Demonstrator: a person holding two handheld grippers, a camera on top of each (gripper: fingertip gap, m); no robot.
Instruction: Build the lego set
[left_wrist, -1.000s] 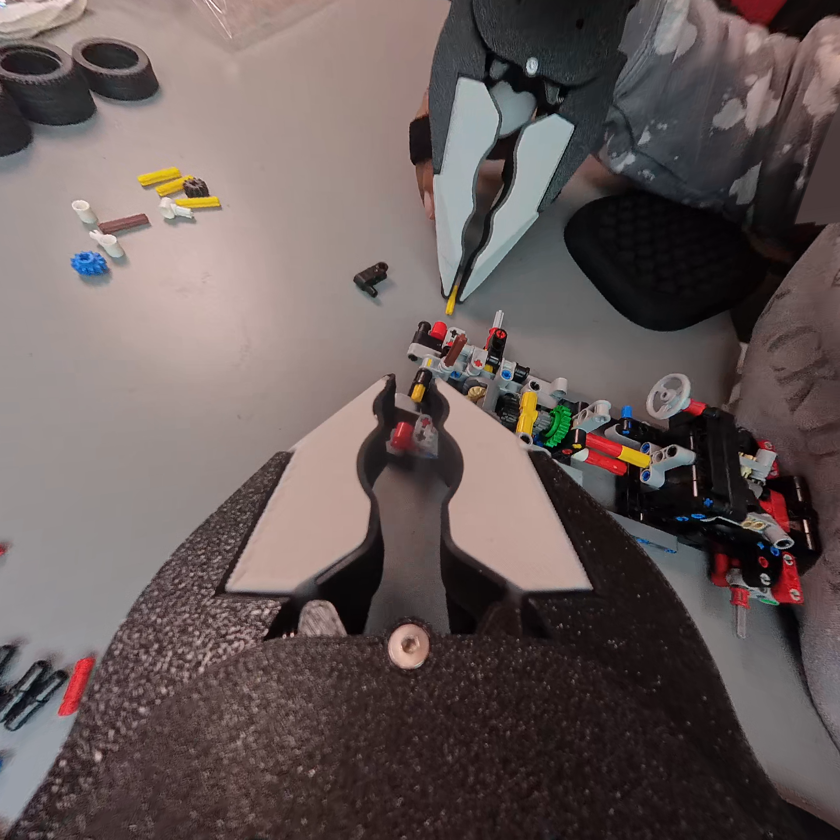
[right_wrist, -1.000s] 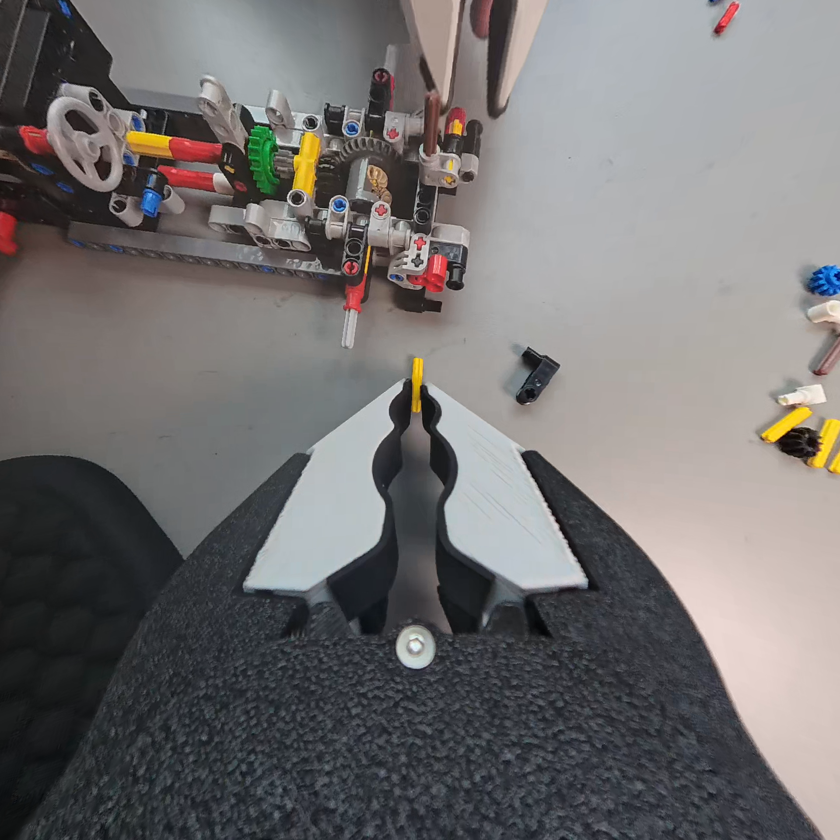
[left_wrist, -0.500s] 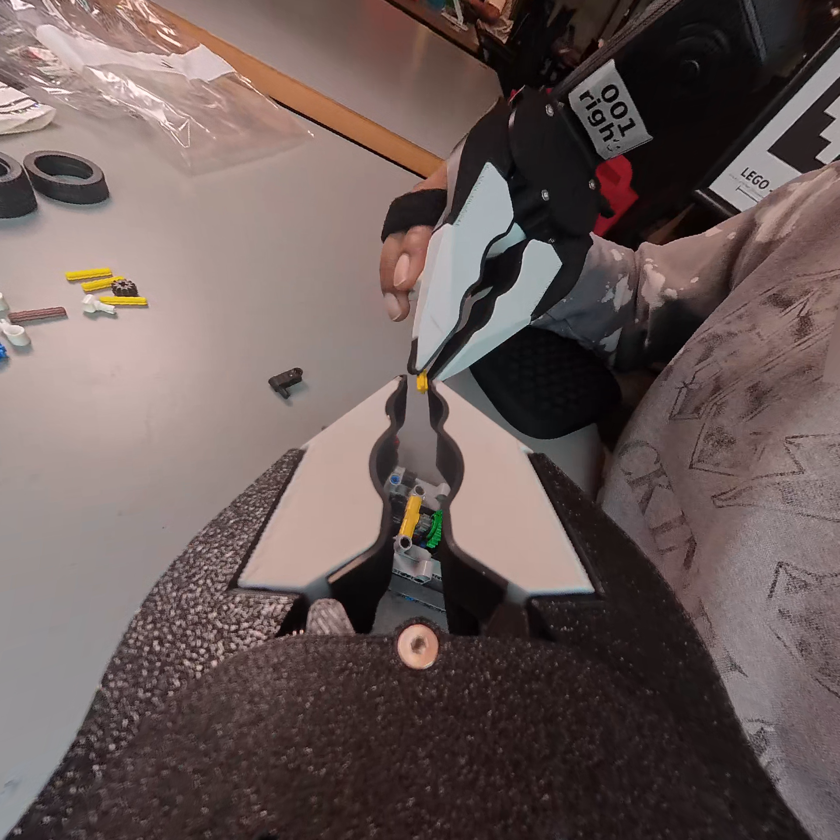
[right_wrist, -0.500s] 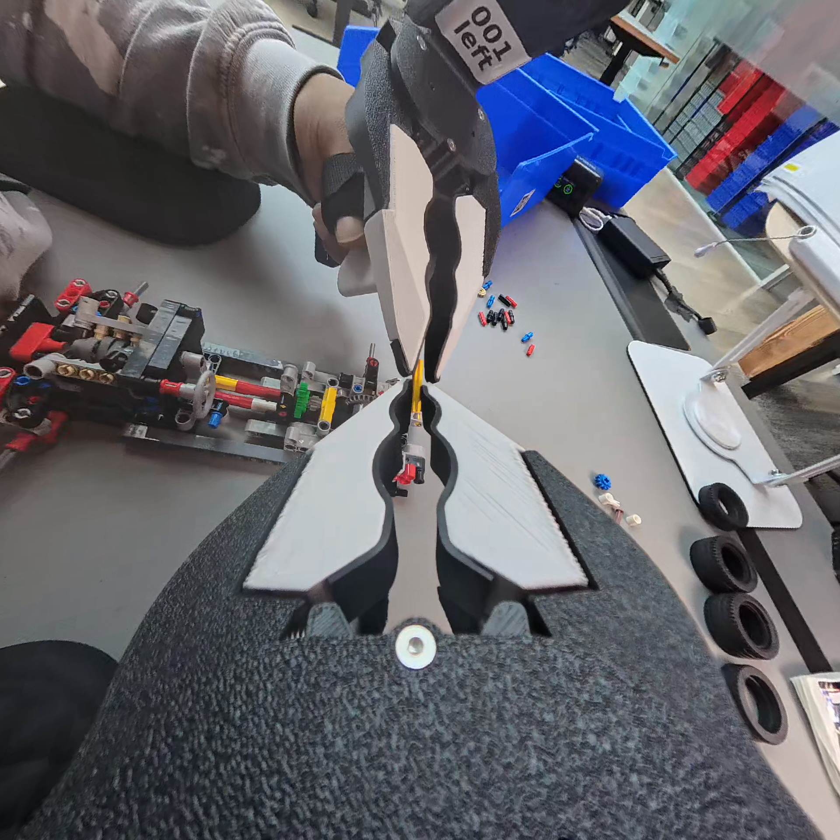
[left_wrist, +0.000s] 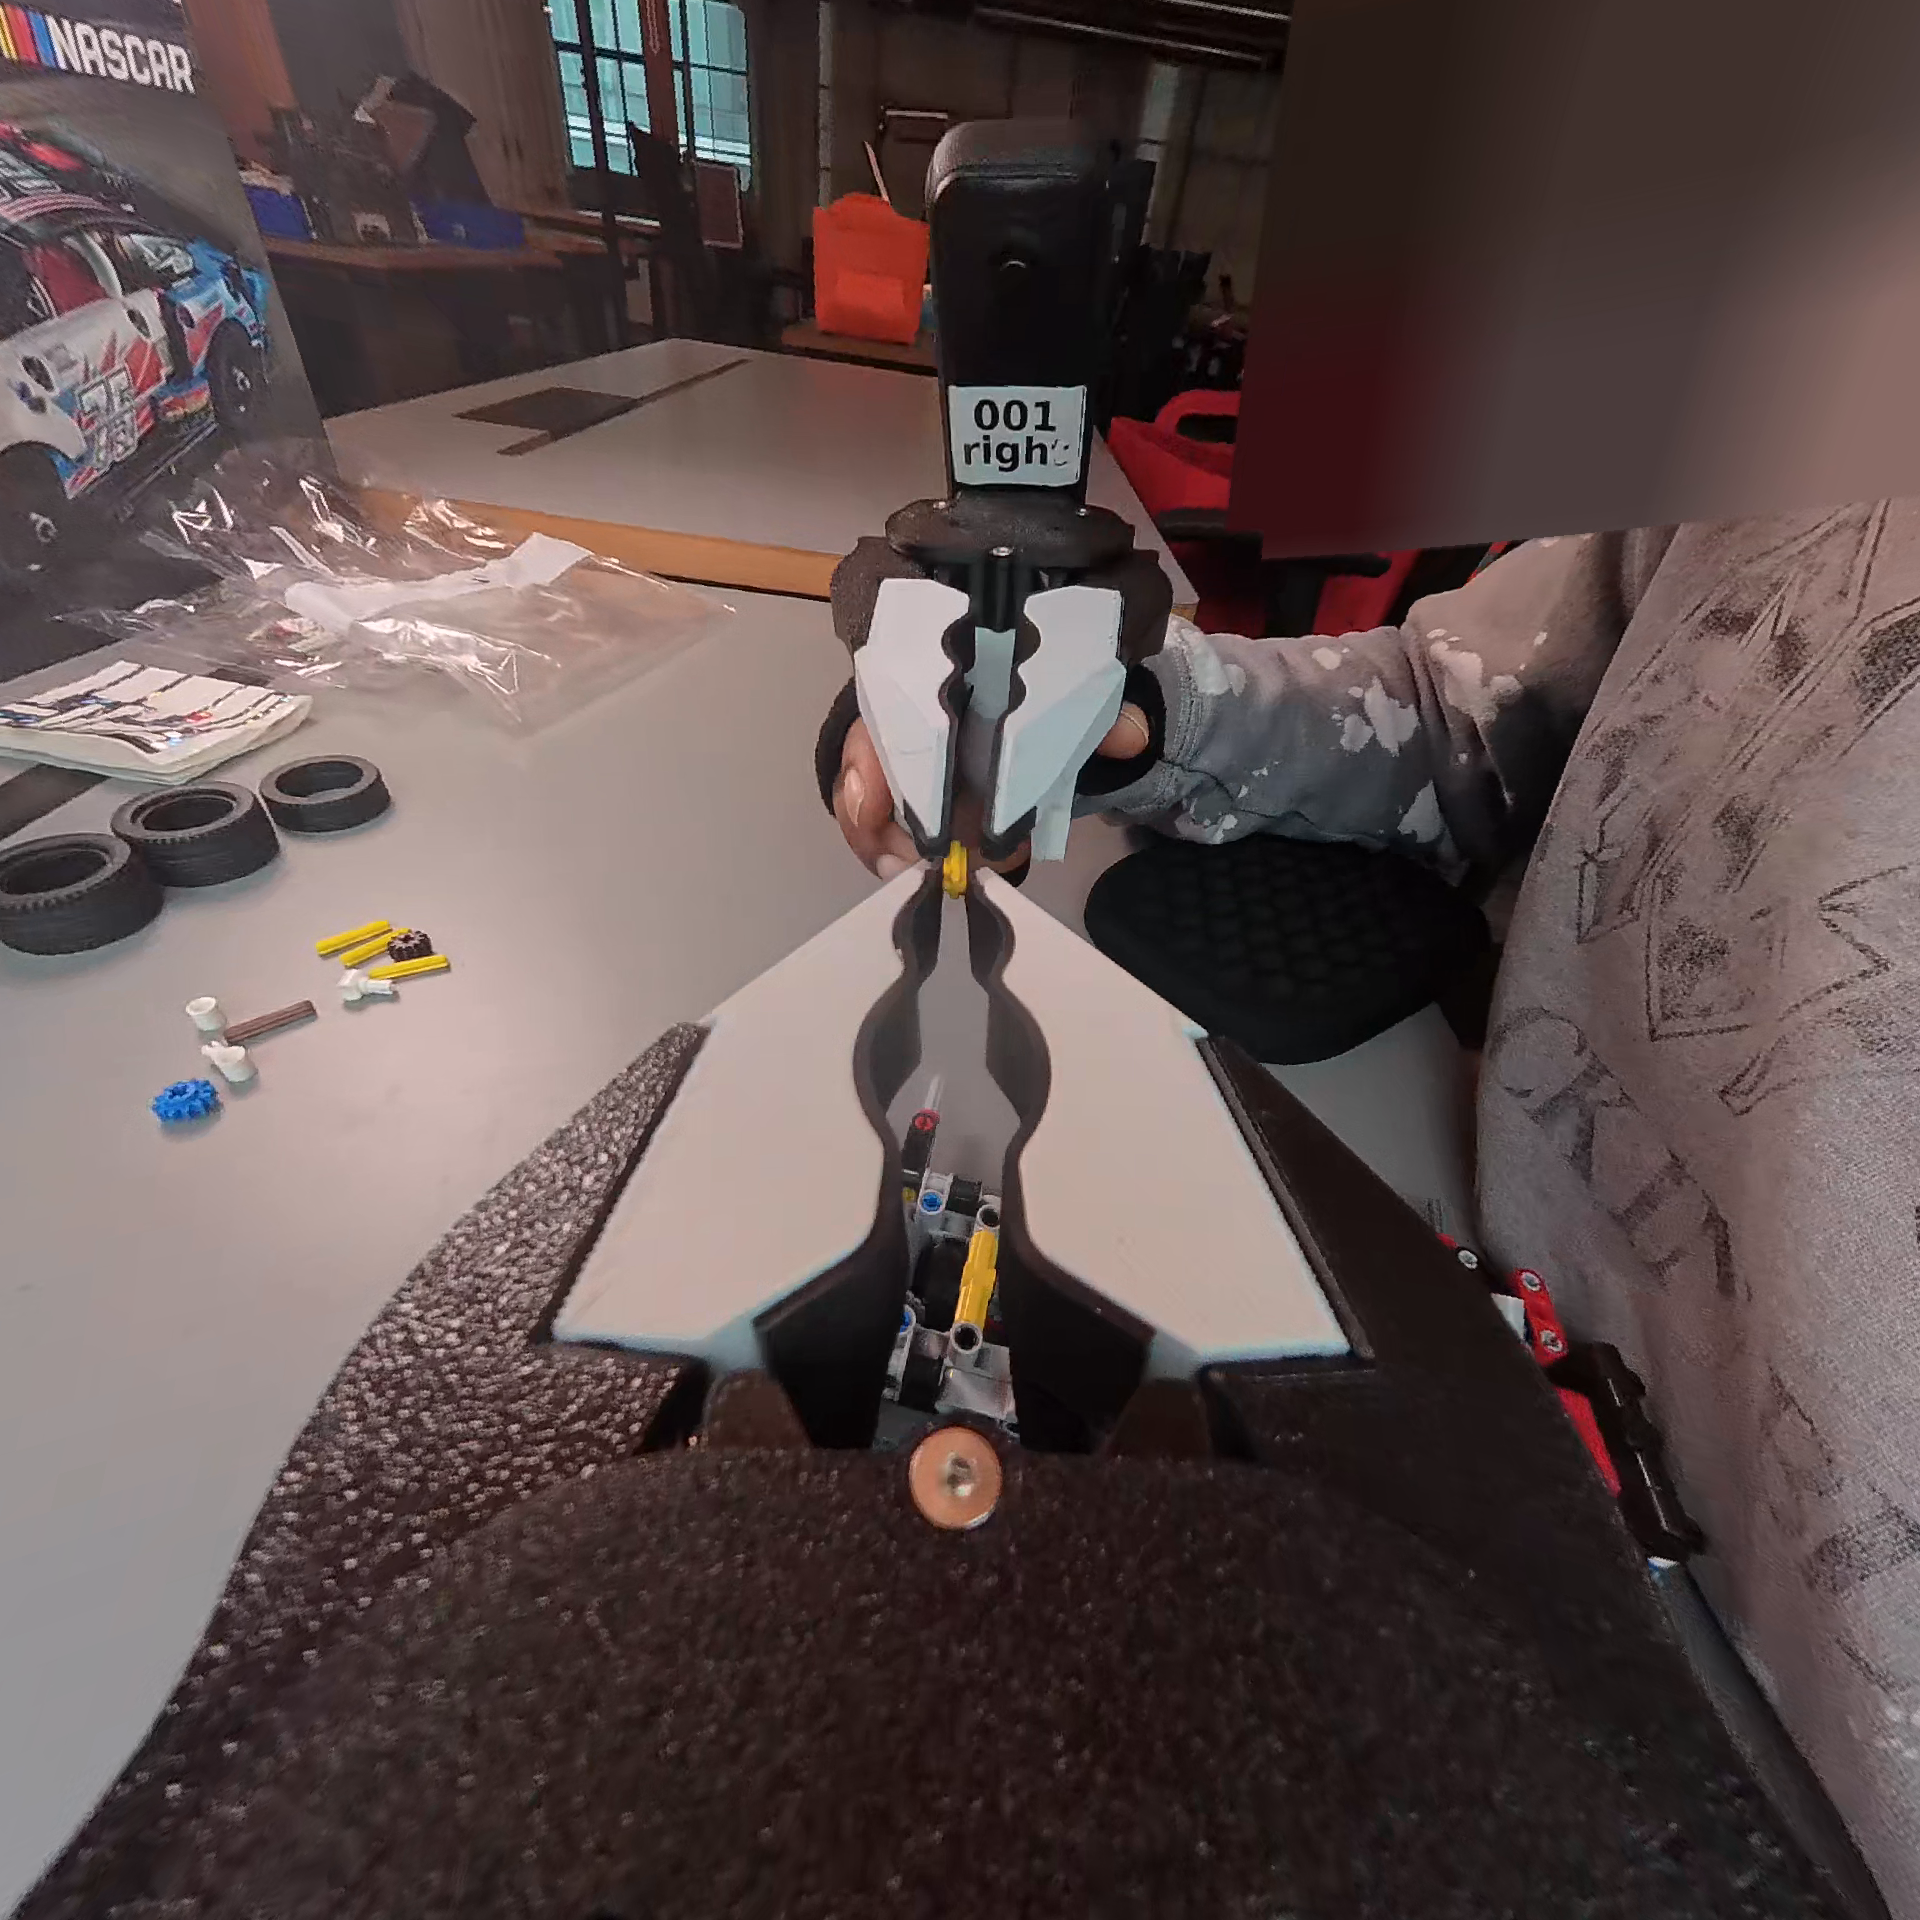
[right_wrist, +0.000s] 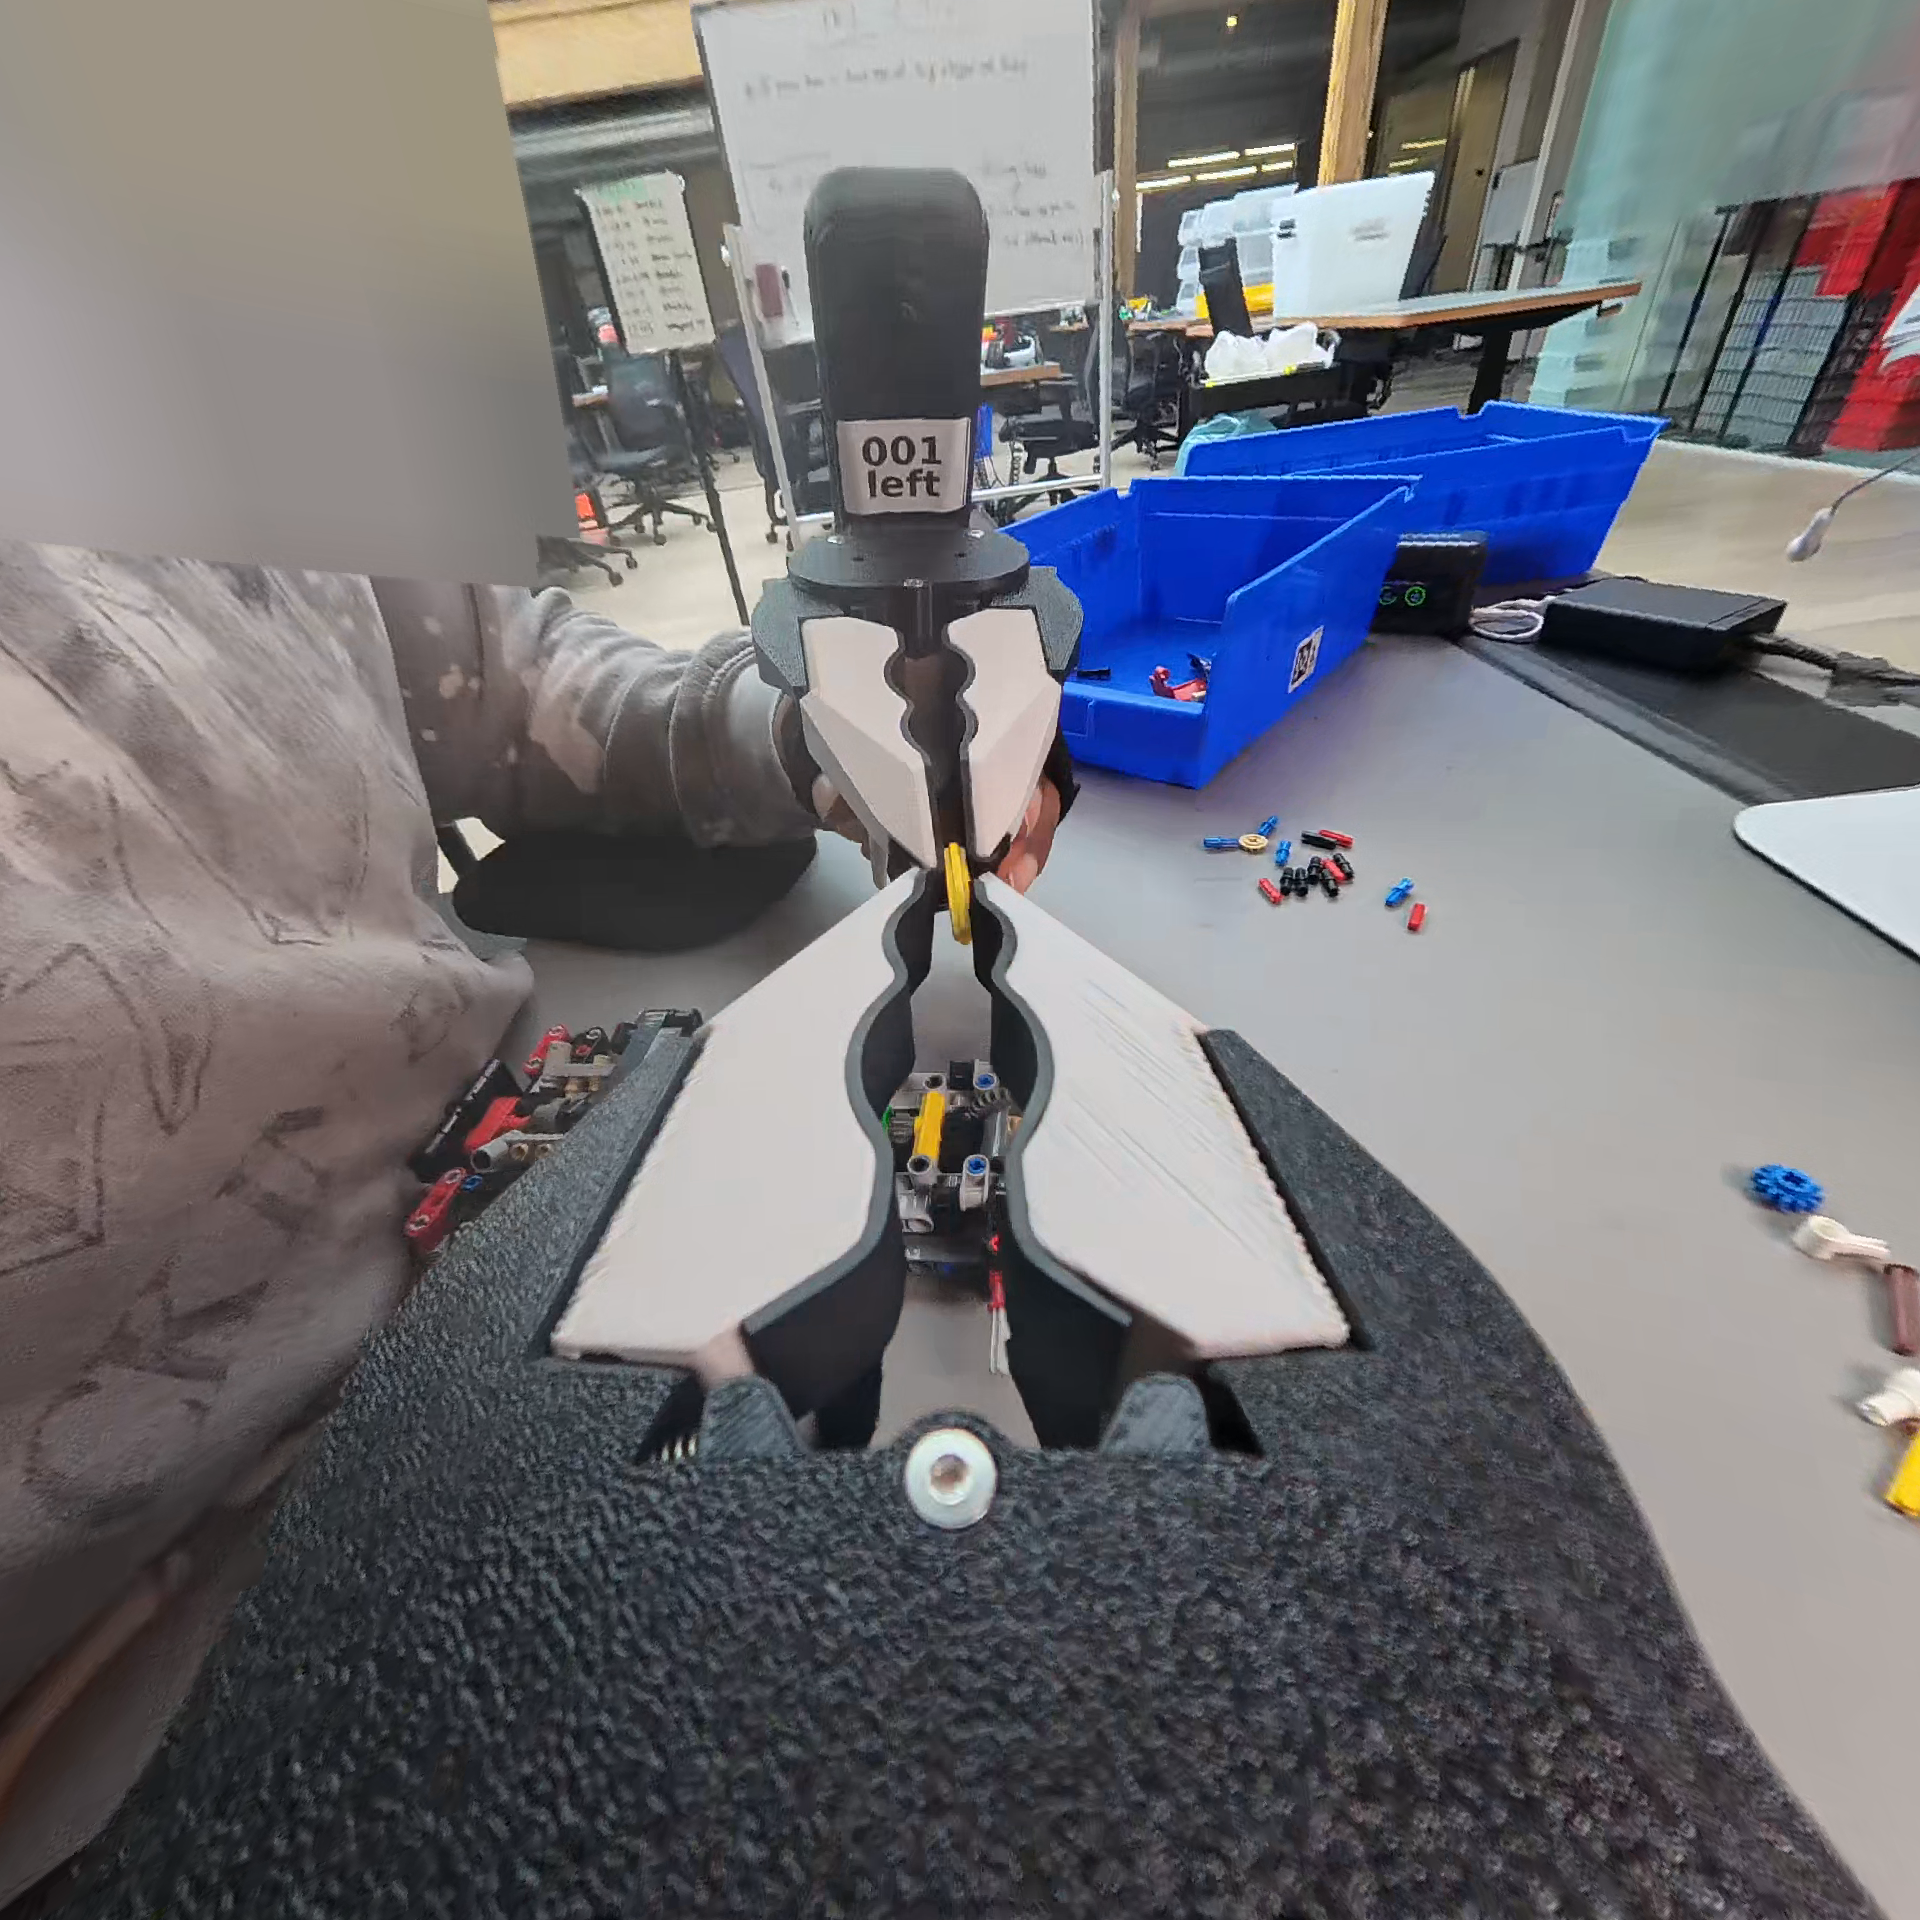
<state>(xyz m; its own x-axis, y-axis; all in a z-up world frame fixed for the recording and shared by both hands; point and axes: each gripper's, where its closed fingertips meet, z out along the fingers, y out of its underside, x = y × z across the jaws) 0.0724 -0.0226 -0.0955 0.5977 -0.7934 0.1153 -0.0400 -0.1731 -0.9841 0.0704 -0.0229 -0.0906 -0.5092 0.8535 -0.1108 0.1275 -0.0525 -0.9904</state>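
Observation:
My right gripper (right_wrist: 951, 906) is shut on a small yellow Lego piece (right_wrist: 957, 891) and holds it up above the table. My left gripper (left_wrist: 952, 885) faces it tip to tip, and its jaws stand nearly closed around the other end of the same yellow piece (left_wrist: 954, 868). Each gripper also shows in the other's view, the left gripper (right_wrist: 951, 847) and the right gripper (left_wrist: 956, 844). The partly built Lego chassis (left_wrist: 961, 1278) lies on the table below both grippers and shows through the finger gap in the right wrist view (right_wrist: 935, 1143).
Three black tyres (left_wrist: 197, 831), loose yellow, white and brown pieces (left_wrist: 364, 951) and a blue gear (left_wrist: 185, 1099) lie to the left. Plastic bags (left_wrist: 416, 613) lie behind. Blue bins (right_wrist: 1247, 623) and small pins (right_wrist: 1309, 873) show in the right wrist view. A black pad (left_wrist: 1288, 935) sits near the person's sleeve. The grippers are tip to tip, or close to it.
Both grippers rose from the table and levelled out until they met tip to tip. The right kept the yellow piece. The left's jaws closed in around it.

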